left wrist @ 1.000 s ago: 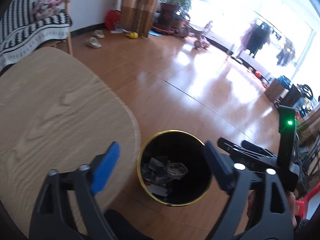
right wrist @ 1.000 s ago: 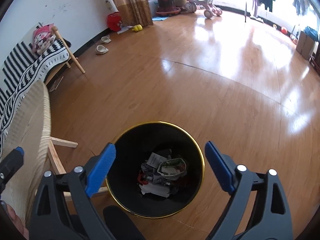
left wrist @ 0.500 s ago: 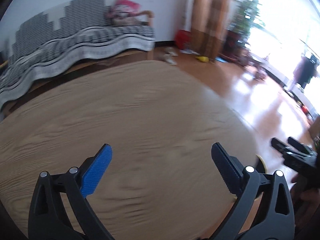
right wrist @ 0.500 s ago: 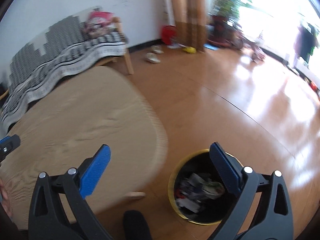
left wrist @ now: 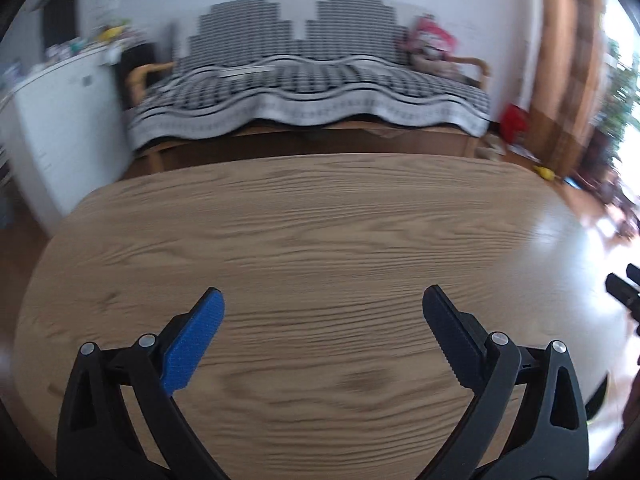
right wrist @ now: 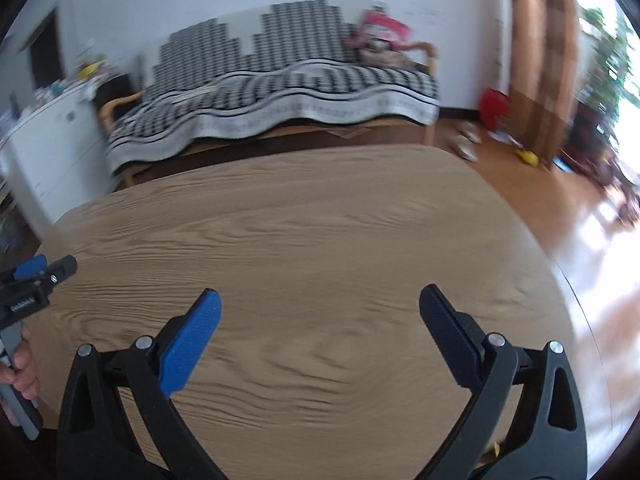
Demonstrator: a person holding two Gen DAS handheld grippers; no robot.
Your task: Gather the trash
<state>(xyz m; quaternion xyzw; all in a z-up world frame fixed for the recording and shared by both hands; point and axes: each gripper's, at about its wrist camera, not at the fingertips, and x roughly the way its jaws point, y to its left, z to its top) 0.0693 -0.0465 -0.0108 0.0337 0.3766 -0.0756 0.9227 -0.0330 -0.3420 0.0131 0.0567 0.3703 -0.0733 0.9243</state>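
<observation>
My left gripper [left wrist: 322, 316] is open and empty above the bare oval wooden table [left wrist: 320, 232]. My right gripper [right wrist: 318, 314] is open and empty above the same table [right wrist: 320, 240]. No trash shows on the tabletop in either view. A dark sliver with a yellow rim [left wrist: 598, 400] at the table's right edge looks like the trash bin, mostly hidden. The left gripper also shows at the left edge of the right wrist view [right wrist: 36, 276]. The right gripper's tip shows at the right edge of the left wrist view [left wrist: 624, 292].
A sofa under a black-and-white blanket [left wrist: 312, 92] stands behind the table. A white cabinet [left wrist: 56, 120] is at the left. Brown curtains [right wrist: 536, 52], slippers [right wrist: 464, 148] and a red object [right wrist: 494, 106] lie on the wooden floor to the right.
Both grippers have swung left from over the black trash bin to face the wooden table and sofa. The bin has dropped out of the right wrist view. Both stay open and empty.
</observation>
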